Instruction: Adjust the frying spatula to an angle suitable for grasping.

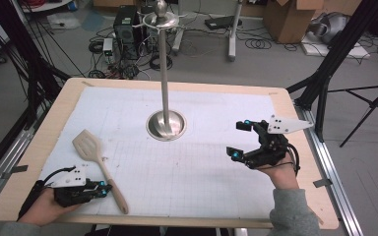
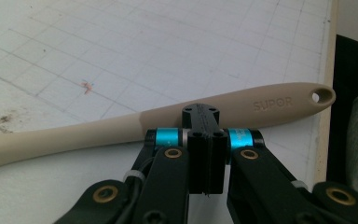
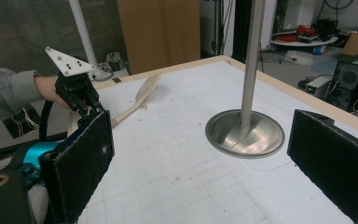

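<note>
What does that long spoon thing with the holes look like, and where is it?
It is a beige slotted spatula, smooth and matte like silicone or plastic. Its flat, wide head has several slots and points toward the far left of the table; the long handle runs back toward the near edge. The handle end has a small hanging hole and the word SUPOR. It lies flat on the white gridded mat. The left gripper sits at the handle with its jaws shut together; whether they touch it, I cannot tell.

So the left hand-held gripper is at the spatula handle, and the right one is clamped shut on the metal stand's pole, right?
Not quite. The right hand-held gripper is open and apart from the metal stand, as the right gripper view shows. The left hand-held gripper is indeed at the spatula handle.
</note>
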A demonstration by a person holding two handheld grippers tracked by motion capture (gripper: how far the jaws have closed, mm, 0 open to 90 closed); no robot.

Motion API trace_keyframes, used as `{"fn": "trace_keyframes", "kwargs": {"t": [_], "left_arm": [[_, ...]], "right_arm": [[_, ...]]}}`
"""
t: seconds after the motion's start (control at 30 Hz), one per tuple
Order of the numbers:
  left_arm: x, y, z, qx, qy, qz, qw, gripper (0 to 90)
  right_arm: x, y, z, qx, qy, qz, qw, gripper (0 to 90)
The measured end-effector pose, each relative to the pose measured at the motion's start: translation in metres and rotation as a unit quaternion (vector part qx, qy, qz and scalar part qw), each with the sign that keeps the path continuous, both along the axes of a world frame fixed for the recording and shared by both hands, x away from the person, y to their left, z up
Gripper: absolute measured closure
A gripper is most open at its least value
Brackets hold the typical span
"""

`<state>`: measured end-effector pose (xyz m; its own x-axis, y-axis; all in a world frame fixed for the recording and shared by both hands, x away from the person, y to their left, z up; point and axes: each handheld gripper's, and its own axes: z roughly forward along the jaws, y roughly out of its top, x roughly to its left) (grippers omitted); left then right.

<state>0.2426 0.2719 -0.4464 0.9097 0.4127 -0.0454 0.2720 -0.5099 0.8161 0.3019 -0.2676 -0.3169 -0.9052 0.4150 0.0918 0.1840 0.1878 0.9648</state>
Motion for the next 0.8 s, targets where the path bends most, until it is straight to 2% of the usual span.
{"fn": "trace_keyframes", "kwargs": {"t": [0.1,0.2,0.43,0.8], "left_arm": [[0.001,-0.001,0.0,-0.004,0.0,0.0,1.0,89.9],[0.002,-0.004,0.001,-0.007,-0.009,0.0,0.9999,89.9],[0.005,-0.007,0.002,-0.018,-0.011,-0.001,0.9998,89.9],[0.011,-0.014,0.003,-0.014,-0.015,-0.005,0.9998,89.9]], "right_arm": [[0.0,0.0,0.0,-0.001,-0.001,0.0,1.0,6.1],[0.0,0.001,0.0,-0.004,-0.001,0.001,1.0,6.2],[0.0,0.001,0.0,-0.005,-0.002,-0.002,1.0,6.1],[-0.003,0.0,-0.001,-0.009,-0.002,-0.005,0.9999,6.1]]}}
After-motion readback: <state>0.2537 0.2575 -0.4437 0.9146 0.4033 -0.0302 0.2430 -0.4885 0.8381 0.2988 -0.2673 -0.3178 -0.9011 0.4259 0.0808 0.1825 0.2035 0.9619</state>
